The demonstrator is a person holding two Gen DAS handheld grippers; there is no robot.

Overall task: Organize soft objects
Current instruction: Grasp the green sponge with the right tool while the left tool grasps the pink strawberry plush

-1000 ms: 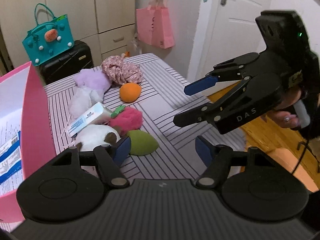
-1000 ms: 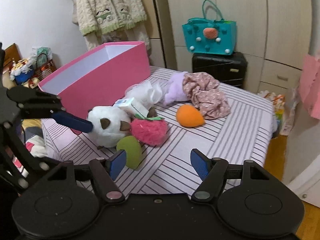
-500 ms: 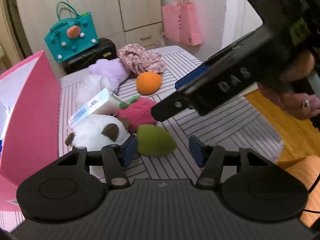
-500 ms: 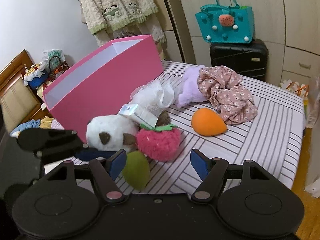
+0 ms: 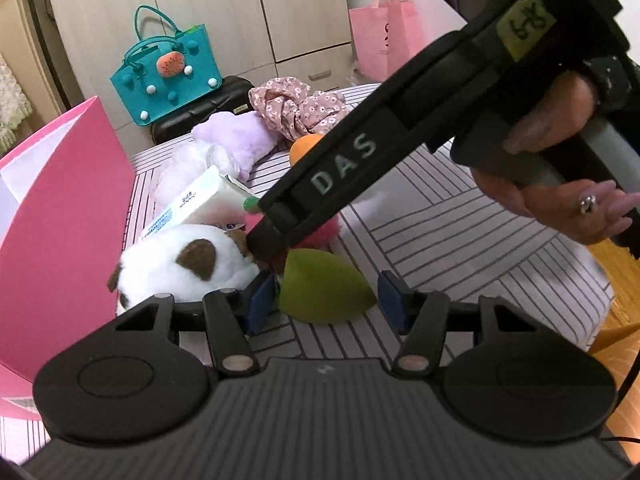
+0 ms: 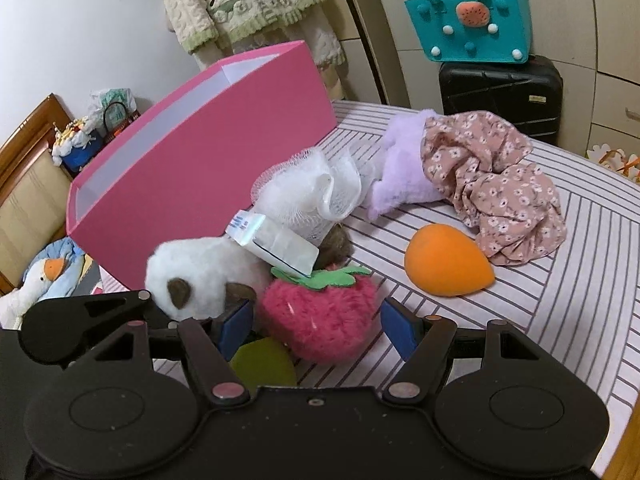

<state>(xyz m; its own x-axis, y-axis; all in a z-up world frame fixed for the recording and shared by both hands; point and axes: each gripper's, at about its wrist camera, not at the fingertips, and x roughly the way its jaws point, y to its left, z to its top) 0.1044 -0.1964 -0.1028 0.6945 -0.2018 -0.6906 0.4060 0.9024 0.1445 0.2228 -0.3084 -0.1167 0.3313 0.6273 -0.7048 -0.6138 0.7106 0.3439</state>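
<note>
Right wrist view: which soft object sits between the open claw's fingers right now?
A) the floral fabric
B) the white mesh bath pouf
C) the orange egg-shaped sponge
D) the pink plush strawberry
D: the pink plush strawberry lies between the two blue pads of the right claw, which is open around it and not yet closed, while the orange sponge lies apart, further right.

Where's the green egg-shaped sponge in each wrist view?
Left wrist: the green egg-shaped sponge lies low centre on the striped tabletop, between the open left gripper fingers, right of the white plush toy with brown patches.
Right wrist: the sponge is bottom centre-left, partly hidden behind the right gripper body, below the fuzzy red strawberry plush.
Shared landmark: the teal felt tote bag.
</note>
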